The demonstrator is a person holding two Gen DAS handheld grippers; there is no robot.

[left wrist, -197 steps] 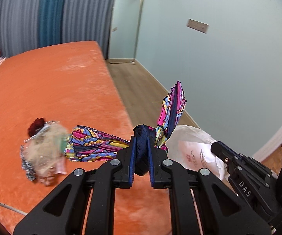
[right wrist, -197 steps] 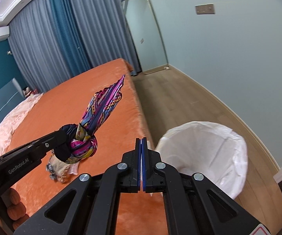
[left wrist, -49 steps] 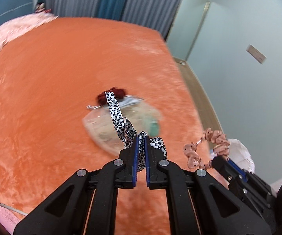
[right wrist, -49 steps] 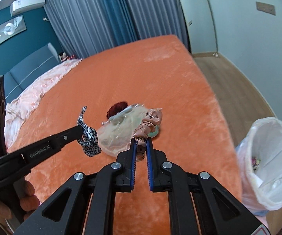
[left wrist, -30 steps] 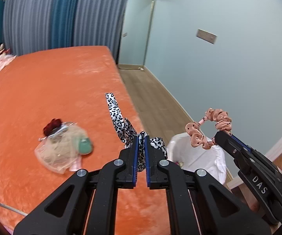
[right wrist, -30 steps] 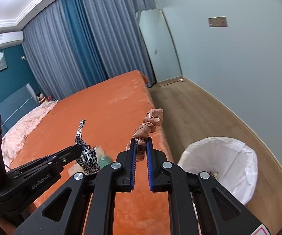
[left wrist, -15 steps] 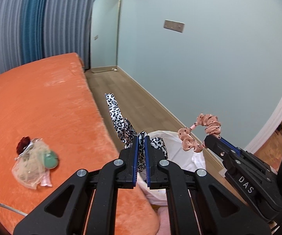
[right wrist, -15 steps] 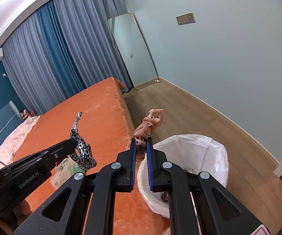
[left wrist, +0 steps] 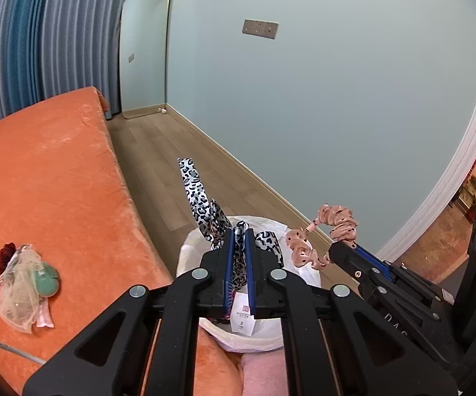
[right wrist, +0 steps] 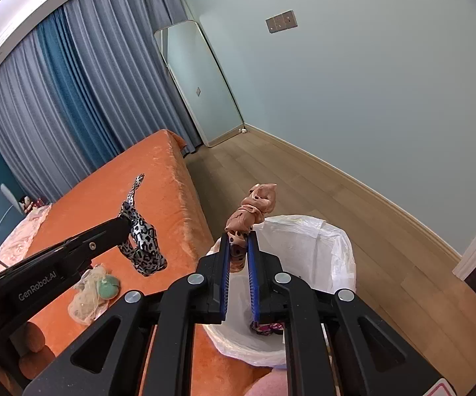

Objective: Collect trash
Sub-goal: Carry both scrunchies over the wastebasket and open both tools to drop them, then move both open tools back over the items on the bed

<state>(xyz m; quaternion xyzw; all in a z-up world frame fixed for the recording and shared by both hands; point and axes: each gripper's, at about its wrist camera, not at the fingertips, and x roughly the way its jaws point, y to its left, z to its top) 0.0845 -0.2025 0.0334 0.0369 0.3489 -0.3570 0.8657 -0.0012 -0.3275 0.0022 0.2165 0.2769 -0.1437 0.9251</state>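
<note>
**Fabric scraps held over lined bin**

Black left gripper is clamped on a leopard-print ribbon, one tail standing upward past the pads. Right gripper is clamped on a pink dotted scrunchie. Both items hang above the bin, which stands on the wood floor just beside the bed edge and is lined with a white bag; a colourful cloth and a paper tag lie inside. On the orange bedspread, well apart from the bin, rests a clear pouch with a green item, touching a dark red scrunchie. Farther off: a mirror leaning on the wall, and grey-blue curtains.
</note>
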